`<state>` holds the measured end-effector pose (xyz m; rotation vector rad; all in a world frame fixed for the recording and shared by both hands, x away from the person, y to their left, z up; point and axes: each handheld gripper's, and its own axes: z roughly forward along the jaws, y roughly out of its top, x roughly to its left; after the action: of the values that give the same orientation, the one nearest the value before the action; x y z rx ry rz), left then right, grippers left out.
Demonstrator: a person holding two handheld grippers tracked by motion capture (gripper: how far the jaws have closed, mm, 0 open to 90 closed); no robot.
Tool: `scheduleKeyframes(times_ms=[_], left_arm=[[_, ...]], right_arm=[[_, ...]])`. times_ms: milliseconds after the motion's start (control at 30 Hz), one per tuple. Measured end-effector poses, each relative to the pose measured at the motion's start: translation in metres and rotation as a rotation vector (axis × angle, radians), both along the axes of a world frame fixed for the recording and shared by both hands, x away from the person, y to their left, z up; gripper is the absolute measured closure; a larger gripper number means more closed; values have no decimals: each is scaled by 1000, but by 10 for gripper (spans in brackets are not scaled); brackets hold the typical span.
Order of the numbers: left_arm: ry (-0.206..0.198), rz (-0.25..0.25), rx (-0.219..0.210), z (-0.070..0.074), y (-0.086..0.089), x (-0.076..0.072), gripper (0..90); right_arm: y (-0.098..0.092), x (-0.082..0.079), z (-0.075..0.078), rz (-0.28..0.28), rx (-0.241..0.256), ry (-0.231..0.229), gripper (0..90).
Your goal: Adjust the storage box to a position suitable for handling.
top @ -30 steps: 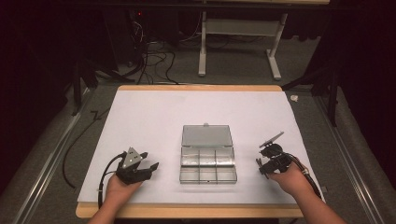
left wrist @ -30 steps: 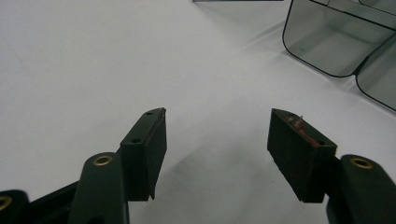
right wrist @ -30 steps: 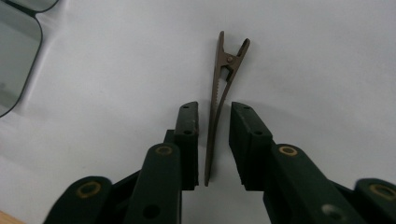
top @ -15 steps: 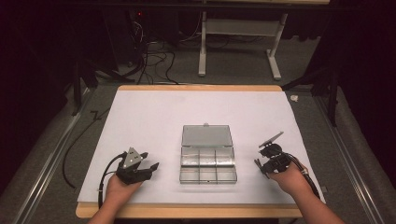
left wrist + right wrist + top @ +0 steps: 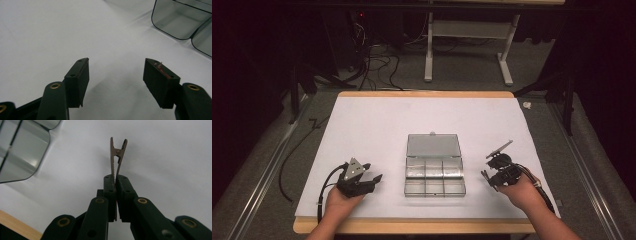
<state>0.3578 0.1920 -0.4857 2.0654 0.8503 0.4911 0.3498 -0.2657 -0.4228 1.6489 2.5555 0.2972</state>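
Note:
A clear plastic compartment box (image 5: 434, 184) lies open at the middle of the white sheet, its lid (image 5: 433, 145) laid back on the far side. Left of the box, my left gripper (image 5: 373, 175) rests low over the sheet. In the left gripper view it (image 5: 116, 67) stands open with nothing between the jaws, and a corner of the box (image 5: 180, 22) shows at upper right. Right of the box, my right gripper (image 5: 490, 176) is held in a hand. In the right gripper view it (image 5: 115, 178) is shut on a small metal alligator clip (image 5: 117, 155) that sticks out past the jaw tips.
The white sheet (image 5: 377, 125) covers most of the wooden table (image 5: 412, 226). A table frame (image 5: 467, 35) and cables (image 5: 372, 60) stand on the floor beyond the far edge. A cable (image 5: 324, 185) trails from the left gripper.

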Motion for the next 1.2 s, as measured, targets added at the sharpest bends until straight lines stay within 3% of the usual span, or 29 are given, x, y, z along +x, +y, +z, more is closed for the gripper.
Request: scheduleKeyframes(times_ms=[467, 1200], left_arm=[[-5, -2, 1, 0, 0, 0, 379], [0, -3, -2, 0, 0, 0, 379]], right_arm=[[22, 0, 18, 58, -1, -9, 874], [51, 9, 31, 123, 6, -24, 874]])
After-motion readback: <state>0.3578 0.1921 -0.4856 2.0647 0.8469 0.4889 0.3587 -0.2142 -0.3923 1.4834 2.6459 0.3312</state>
